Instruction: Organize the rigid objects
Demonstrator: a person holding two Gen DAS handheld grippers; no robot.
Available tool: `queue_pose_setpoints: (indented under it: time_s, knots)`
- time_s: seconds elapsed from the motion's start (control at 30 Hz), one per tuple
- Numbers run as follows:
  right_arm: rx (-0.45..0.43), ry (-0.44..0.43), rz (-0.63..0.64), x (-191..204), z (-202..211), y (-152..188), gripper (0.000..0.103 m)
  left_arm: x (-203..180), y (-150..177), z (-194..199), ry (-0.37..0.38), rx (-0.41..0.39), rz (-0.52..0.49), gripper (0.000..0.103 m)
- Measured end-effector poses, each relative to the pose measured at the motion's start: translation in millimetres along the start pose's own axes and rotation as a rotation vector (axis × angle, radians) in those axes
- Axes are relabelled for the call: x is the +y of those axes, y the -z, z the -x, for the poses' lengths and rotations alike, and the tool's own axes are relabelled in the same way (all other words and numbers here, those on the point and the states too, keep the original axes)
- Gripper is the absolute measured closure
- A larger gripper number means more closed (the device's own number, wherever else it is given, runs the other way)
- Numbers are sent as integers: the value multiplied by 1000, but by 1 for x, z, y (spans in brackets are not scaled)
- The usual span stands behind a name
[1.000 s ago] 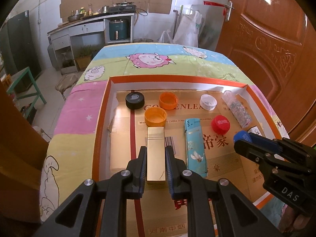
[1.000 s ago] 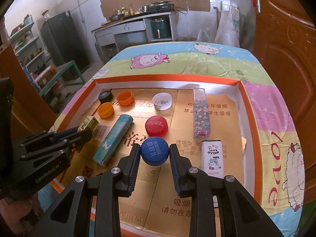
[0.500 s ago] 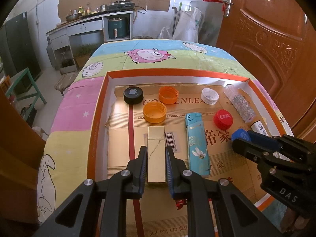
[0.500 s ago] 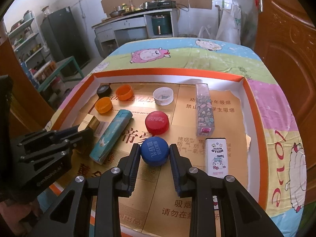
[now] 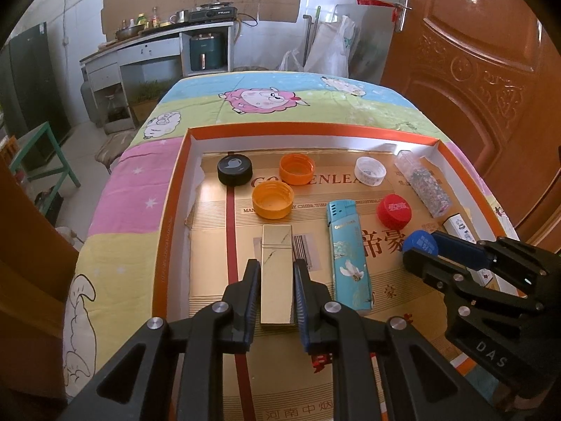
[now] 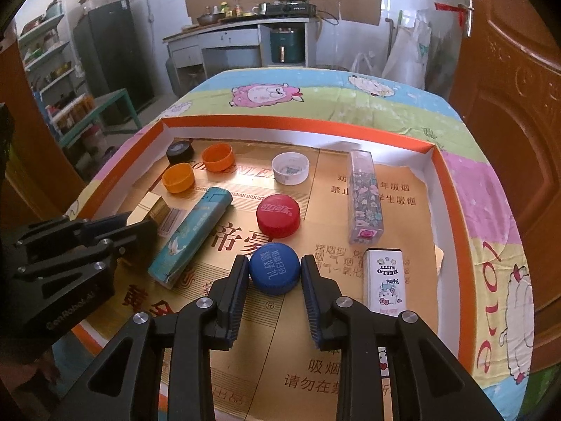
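Observation:
My left gripper (image 5: 275, 282) is shut on a flat gold lighter (image 5: 277, 270) that points away from me over the tray's cardboard floor. My right gripper (image 6: 273, 273) is shut on a blue bottle cap (image 6: 274, 268), just in front of a red cap (image 6: 278, 215). The blue cap (image 5: 419, 242) and the right gripper's fingers (image 5: 455, 249) also show at the right of the left wrist view. In the right wrist view the gold lighter (image 6: 156, 210) pokes out of the left gripper at the left. A teal lighter (image 6: 191, 236) lies between the two grippers.
The orange-rimmed tray (image 6: 452, 189) sits on a cartoon tablecloth (image 6: 396, 105). In it lie a black cap (image 5: 235, 169), two orange caps (image 5: 272, 199) (image 5: 296, 169), a white cap (image 5: 370, 171), a floral clear box (image 6: 364, 196) and a Hello Kitty lighter (image 6: 385, 280). A wooden door (image 5: 484, 80) stands at the right.
Both views have shifted slightly, with the tray's things sitting a little nearer the grippers. Each gripper keeps its hold, the left on the gold lighter, the right on the blue cap.

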State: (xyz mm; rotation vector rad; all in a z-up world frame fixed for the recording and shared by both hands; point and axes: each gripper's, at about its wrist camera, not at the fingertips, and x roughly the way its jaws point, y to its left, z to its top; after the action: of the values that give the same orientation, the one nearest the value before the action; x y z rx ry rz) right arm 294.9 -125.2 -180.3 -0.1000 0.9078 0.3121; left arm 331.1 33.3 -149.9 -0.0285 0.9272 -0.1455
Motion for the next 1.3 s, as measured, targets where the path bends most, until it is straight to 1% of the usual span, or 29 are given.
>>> queue_pose_setpoints:
  time_s: [0.07,0.13,0.2,0.27,0.33,0.37,0.4,0.53,0.7,1.13,1.3]
  knots:
    - [-2,5,2,0,0,0,69,1,0,1,6,-1,6,84]
    - [-4,16,7,1,0,1,51,3,0,1,3,-5,10,80]
    - [-4,22,10,1,0,1,45,3,0,2,7,-10,14,76]
    - [-8,23,7,0,1,1,45,3,0,3,11,-16,16,73]
    - [-14,24,6,0,2,1,45,0,0,4,10,-22,9,66]
    - [-18,26,5,0,3,1,45,0,0,6,8,-28,7,54]
    - [-24,30,5,-1,5,0,45,-1,-1,8,9,-37,6,48]
    - [-42,37,-2,-3,12,0,45,-2,-2,16,21,-59,10,48]
    - [-49,42,-28,-7,21,1,45,-5,-1,22,24,-65,6,48]
    - [-80,49,-52,-10,50,9,45,-15,5,46,4,-94,-8,48]
    - [-91,49,-59,-8,61,10,45,-17,7,57,8,-107,4,48]
